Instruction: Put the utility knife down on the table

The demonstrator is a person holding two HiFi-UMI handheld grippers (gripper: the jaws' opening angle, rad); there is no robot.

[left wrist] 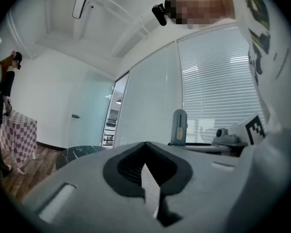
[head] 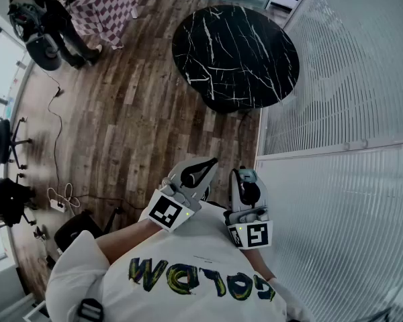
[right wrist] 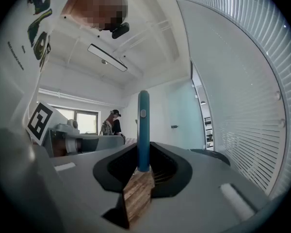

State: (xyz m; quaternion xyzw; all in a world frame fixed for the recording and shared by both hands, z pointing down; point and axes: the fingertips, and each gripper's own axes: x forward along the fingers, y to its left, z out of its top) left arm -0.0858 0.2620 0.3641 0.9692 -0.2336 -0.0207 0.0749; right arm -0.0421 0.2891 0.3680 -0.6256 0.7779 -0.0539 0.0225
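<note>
Right tool (right wrist: 143, 168) clamps utility knife (right wrist: 143, 125); indistinct in head view

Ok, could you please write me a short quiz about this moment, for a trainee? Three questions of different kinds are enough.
1. Which gripper holds the utility knife? A) left B) right C) neither
2. True or false: the knife already lies on the black marble table.
3. Fill in: the fingers of the left gripper are ___, with nothing between them.

Key: 1 B, the right gripper clamps it upright. 2 false. 3 together.
</note>
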